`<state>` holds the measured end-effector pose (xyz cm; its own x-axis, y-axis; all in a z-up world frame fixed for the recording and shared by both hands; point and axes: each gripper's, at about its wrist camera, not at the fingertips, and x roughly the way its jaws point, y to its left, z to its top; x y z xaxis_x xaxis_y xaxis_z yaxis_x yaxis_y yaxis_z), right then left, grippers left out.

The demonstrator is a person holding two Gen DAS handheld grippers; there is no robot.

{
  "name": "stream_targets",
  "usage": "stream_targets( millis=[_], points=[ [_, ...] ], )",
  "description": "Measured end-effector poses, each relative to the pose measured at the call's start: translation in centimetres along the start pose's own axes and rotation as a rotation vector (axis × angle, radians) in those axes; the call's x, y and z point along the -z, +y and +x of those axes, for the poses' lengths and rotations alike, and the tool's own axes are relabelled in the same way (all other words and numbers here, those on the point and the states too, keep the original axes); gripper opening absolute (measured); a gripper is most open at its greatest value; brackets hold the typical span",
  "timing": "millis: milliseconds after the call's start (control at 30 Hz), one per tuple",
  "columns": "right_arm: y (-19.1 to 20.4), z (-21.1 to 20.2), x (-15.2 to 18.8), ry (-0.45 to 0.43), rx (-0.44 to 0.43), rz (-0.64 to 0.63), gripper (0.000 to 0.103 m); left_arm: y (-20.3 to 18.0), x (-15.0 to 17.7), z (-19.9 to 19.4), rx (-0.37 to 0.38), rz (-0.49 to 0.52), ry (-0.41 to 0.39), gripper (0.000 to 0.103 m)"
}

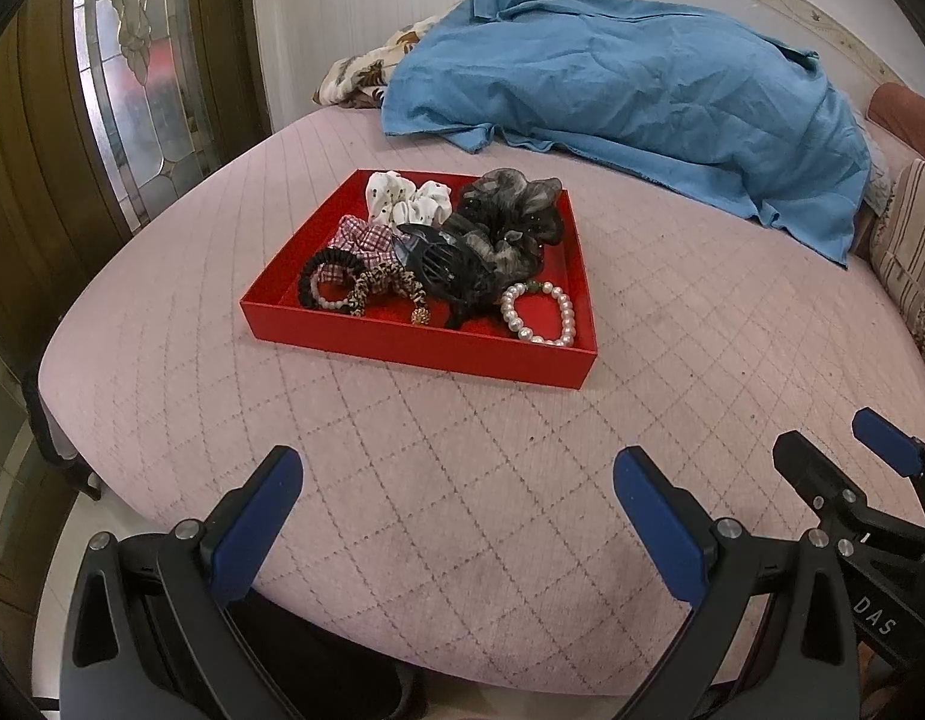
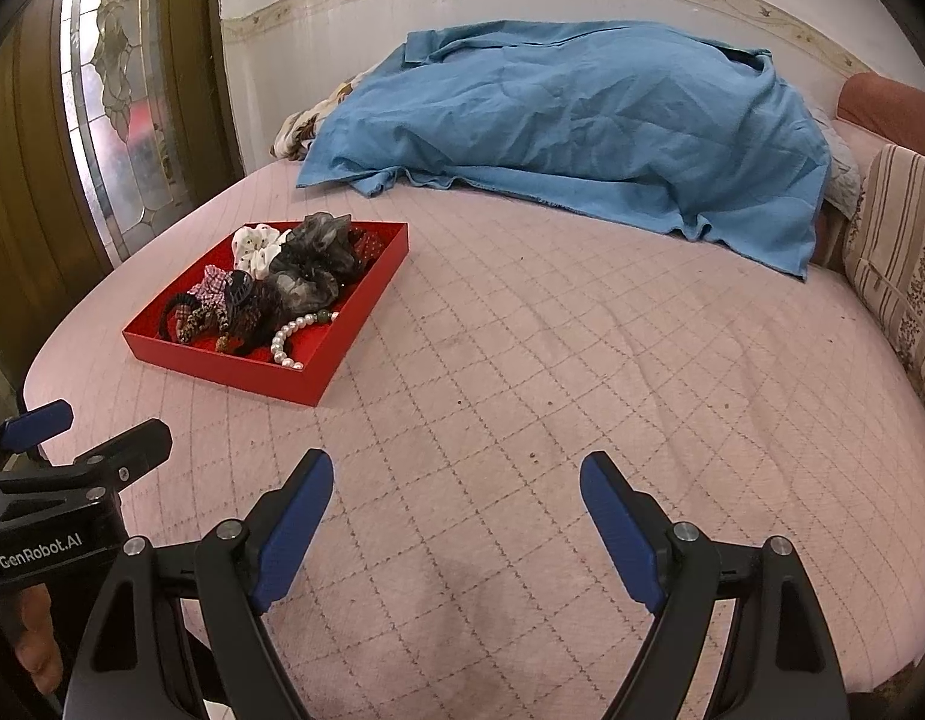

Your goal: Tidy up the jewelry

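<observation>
We take the red tray (image 1: 402, 348) as our landmark. It lies on the pink quilted bed cover (image 1: 462, 480), and all the pieces we can see are inside it. The pearl bracelet (image 1: 540, 312) is in the near right corner. The black claw clip (image 1: 444, 270) is in the middle, and the grey scrunchie (image 1: 510, 210) is behind it. The white scrunchie (image 1: 402, 195) is at the far side. The checked scrunchie (image 1: 366, 237) and a black hair band (image 1: 318, 282) are at the left side. Nothing lies on the cover around the tray.

The left gripper (image 1: 456, 474) and the right gripper (image 2: 456, 474) both hover near the bed edge, on our side of the tray and well apart from it. Their jaws stand wide apart and hold nothing.

This scene fits a heap that waits to be sorted, and it also fits pieces already collected into the tray.

If we reach in, we judge these risks. The pieces overlap, so closing the jaws on one may drag a neighbour out too. The pearls are round and smooth and may slip. The tray looks light, and the cover is soft, so a push on its wall could slide or tip it.
</observation>
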<state>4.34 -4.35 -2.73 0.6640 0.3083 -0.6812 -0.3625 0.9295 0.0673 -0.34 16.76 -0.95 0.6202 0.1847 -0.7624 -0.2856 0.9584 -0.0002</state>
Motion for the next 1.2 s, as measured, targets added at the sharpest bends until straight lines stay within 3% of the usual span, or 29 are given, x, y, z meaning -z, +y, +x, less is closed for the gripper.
stream_targets(
  millis=[1200],
  points=[
    [0.9,0.5,0.3,0.014,-0.010,-0.015,0.089,0.8,0.3,1.3,0.017,-0.035,0.053,0.103]
  ],
)
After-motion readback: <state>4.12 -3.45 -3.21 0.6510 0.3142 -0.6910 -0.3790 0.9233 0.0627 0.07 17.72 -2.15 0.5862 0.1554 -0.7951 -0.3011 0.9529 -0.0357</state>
